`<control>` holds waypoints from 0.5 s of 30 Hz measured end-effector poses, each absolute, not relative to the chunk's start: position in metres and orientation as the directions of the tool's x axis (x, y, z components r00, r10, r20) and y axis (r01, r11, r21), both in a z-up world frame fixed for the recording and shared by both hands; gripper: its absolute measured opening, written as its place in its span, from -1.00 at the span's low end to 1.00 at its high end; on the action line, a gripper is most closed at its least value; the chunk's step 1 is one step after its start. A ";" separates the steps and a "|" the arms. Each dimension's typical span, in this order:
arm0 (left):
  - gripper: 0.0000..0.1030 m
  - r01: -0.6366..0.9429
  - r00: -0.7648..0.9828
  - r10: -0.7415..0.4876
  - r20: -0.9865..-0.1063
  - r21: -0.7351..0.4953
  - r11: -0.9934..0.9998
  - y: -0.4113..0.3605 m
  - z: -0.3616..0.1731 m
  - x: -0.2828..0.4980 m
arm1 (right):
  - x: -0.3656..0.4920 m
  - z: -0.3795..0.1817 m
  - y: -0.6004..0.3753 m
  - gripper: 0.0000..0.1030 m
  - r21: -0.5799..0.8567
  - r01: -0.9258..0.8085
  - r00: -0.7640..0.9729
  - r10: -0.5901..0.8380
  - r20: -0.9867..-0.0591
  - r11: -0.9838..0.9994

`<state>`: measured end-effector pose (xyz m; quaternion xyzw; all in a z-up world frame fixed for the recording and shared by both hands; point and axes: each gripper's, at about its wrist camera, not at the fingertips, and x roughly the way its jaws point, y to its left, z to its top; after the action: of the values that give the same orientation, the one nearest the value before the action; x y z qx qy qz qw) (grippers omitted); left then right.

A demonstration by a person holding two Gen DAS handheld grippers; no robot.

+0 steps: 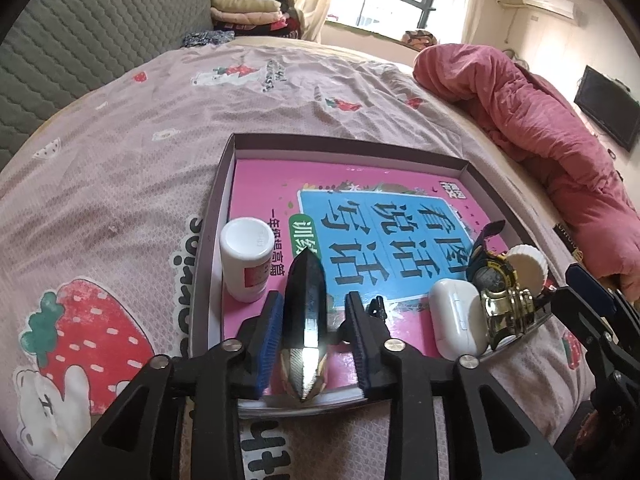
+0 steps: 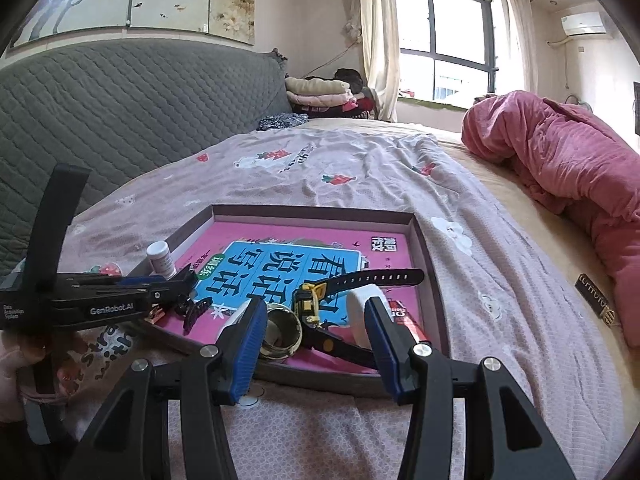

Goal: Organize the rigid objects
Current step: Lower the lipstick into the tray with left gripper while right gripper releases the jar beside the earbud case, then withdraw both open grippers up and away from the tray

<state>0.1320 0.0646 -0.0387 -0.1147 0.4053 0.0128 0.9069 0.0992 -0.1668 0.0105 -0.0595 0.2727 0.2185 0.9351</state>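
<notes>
Tray [image 1: 224, 184]: one bottle [image 1: 246, 258], one watch [image 1: 490, 270] | both hand-held grippers open

Your tray [image 1: 224, 184] sits on the bed [image 1: 120, 152], book [image 1: 360, 208] flat inside. Bottle [image 1: 246, 264] stands left, earbud case [image 1: 456, 320] and watch [image 1: 490, 276] right, pointed crystal [image 1: 304, 320] between them.

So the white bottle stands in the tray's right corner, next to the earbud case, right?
Not quite. The white bottle stands at the tray's left edge, as the left wrist view shows. The earbud case lies on the right side, well apart from it, beside the watch.
</notes>
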 end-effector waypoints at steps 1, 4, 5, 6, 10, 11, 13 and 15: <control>-0.21 -0.118 0.674 -0.066 -0.736 -0.196 0.974 0.065 -0.037 0.131 | 0.099 0.011 -0.168 -0.02 0.008 -0.437 0.758 0.373 -0.536 0.899; -0.14 -0.118 0.679 -0.063 -0.732 -0.193 0.974 0.063 -0.033 0.129 | 0.098 0.013 -0.171 -0.02 0.015 -0.427 0.760 0.368 -0.535 0.904; -0.11 -0.117 0.680 -0.060 -0.731 -0.189 0.975 0.063 -0.032 0.129 | 0.098 0.013 -0.172 -0.02 0.017 -0.423 0.761 0.366 -0.535 0.906; -0.07 -0.118 0.683 -0.056 -0.729 -0.185 0.976 0.063 -0.030 0.128 | 0.098 0.014 -0.173 -0.02 0.020 -0.420 0.762 0.365 -0.535 0.907; 0.01 -0.121 0.690 -0.048 -0.722 -0.181 0.976 0.063 -0.024 0.124 | 0.097 0.016 -0.177 -0.02 0.033 -0.407 0.764 0.360 -0.535 0.913; 0.03 -0.122 0.692 -0.046 -0.720 -0.179 0.976 0.063 -0.022 0.122 | 0.097 0.016 -0.178 -0.02 0.038 -0.404 0.764 0.360 -0.535 0.914; 0.06 -0.126 0.696 -0.038 -0.717 -0.174 0.977 0.063 -0.019 0.119 | 0.095 0.017 -0.180 0.01 0.045 -0.400 0.762 0.360 -0.538 0.915; 0.12 -0.132 0.700 -0.018 -0.714 -0.154 0.979 0.061 -0.014 0.115 | 0.093 0.018 -0.182 0.11 0.046 -0.390 0.766 0.352 -0.537 0.919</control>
<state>0.1150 0.0613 -0.0138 -0.0971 0.3862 0.0309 0.9168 0.0931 -0.1818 0.0185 -0.0344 0.2788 0.1977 0.9392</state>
